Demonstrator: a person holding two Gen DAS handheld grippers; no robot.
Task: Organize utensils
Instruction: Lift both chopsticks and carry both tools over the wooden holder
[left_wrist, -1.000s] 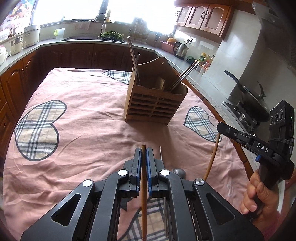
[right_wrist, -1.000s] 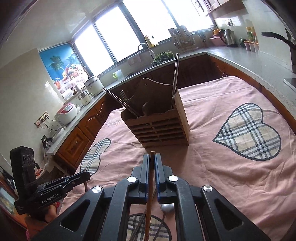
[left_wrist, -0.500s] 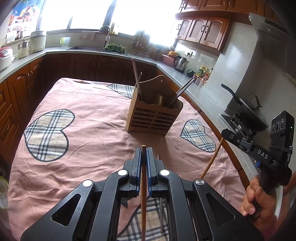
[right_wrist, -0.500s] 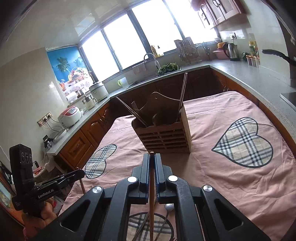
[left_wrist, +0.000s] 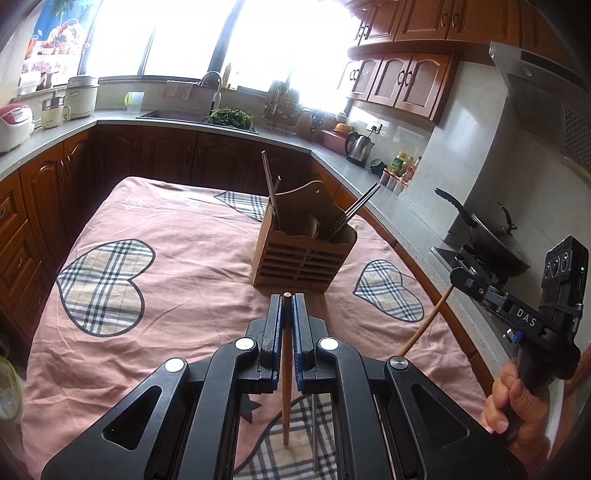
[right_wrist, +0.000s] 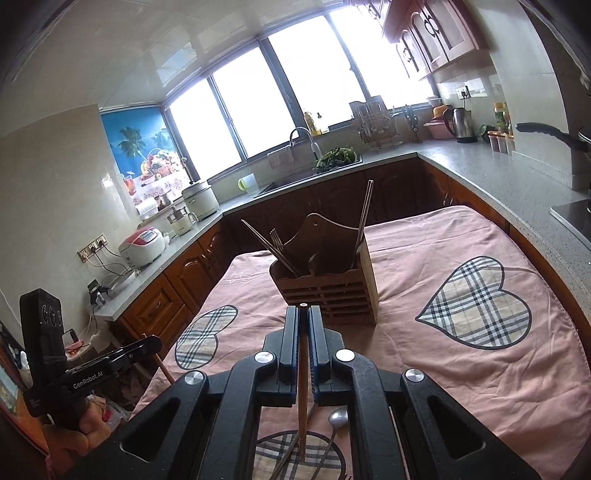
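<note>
Pink cloth with plaid hearts covers the surface (left_wrist: 177, 236). Two claws, each clamped on one slim wooden chopstick: left claw (left_wrist: 286, 306) holds one chopstick (left_wrist: 285, 387), right claw (right_wrist: 303, 317) the other chopstick (right_wrist: 302, 398). One slatted wooden holder (left_wrist: 303, 254) stands ahead of both, with bare cloth all round it; one spoon (right_wrist: 338, 419) lies beneath the right claw.

A table under a pink cloth (left_wrist: 177, 266) printed with plaid hearts (left_wrist: 105, 282) carries everything. A slatted wooden utensil holder (left_wrist: 301, 258) stands toward its far middle, upright on the cloth. At the near edge, on another plaid patch, lie a metal spoon (right_wrist: 338, 419) and thin metal utensils (right_wrist: 286, 458), partly hidden.
</note>
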